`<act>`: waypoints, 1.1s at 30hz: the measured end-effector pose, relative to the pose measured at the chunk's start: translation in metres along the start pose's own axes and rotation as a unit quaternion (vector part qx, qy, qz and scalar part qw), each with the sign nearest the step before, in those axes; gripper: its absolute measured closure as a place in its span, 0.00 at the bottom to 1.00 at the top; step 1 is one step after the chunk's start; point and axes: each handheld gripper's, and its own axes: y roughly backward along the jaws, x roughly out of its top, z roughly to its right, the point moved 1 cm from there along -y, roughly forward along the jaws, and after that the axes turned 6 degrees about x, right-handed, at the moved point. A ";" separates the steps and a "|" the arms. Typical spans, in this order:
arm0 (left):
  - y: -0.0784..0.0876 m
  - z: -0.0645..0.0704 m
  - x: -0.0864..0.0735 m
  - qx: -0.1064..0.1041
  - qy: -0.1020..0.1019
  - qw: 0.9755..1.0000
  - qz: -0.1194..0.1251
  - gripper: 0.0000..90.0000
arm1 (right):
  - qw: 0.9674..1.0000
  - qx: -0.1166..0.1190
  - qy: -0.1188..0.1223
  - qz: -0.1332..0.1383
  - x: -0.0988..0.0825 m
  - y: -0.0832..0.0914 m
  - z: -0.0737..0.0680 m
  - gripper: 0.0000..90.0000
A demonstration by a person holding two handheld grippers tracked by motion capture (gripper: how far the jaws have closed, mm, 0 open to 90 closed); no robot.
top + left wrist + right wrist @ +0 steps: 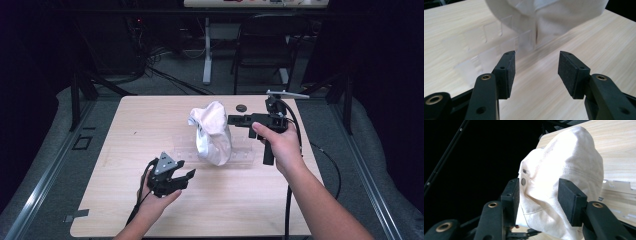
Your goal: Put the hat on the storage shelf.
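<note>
A white cloth hat (pixel 214 132) stands upright on a clear plastic holder (pixel 245 156) in the middle of the table. My right gripper (pixel 235 120) reaches it from the right. In the right gripper view the right gripper (pixel 539 181) is open, its jaws either side of a fold of the hat (pixel 574 157) near a small metal snap. My left gripper (pixel 187 175) sits low at the front left, open and holding nothing. From the left gripper view, the left gripper (pixel 536 53) faces the hat's base (pixel 549 15) and the clear holder (pixel 481 37), a short way off.
A small dark round disc (pixel 241 107) lies on the wooden table (pixel 125 210) behind the hat. Beyond the table's far edge stand a dark chair (pixel 265 50) and a white desk leg (pixel 207 50). Black cables trail from both grippers.
</note>
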 end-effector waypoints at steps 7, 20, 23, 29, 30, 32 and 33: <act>0.014 -0.020 -0.023 0.022 0.013 1.000 -0.017 0.52 | 1.000 -0.004 0.016 0.011 -0.006 0.003 -0.002 0.53; 0.017 -0.057 -0.052 0.055 0.044 0.997 -0.017 0.50 | 0.999 -0.006 0.045 0.024 -0.015 0.002 -0.006 0.47; 0.017 -0.060 -0.055 0.059 0.053 0.997 -0.014 0.50 | 0.998 -0.008 0.054 0.024 -0.020 0.002 -0.005 0.47; 0.020 -0.063 -0.055 0.069 0.056 0.996 -0.008 0.50 | 0.997 0.001 0.071 0.029 -0.033 0.004 -0.002 0.47; 0.020 -0.064 -0.055 0.070 0.060 0.996 -0.006 0.50 | 0.997 0.007 0.078 0.028 -0.037 0.006 -0.002 0.46; 0.019 -0.065 -0.056 0.070 0.062 0.996 -0.011 0.50 | 0.996 0.021 0.082 0.026 -0.042 0.008 -0.001 0.46; 0.019 -0.066 -0.056 0.069 0.062 0.996 -0.014 0.50 | 0.996 0.026 0.082 0.030 -0.045 0.010 0.000 0.46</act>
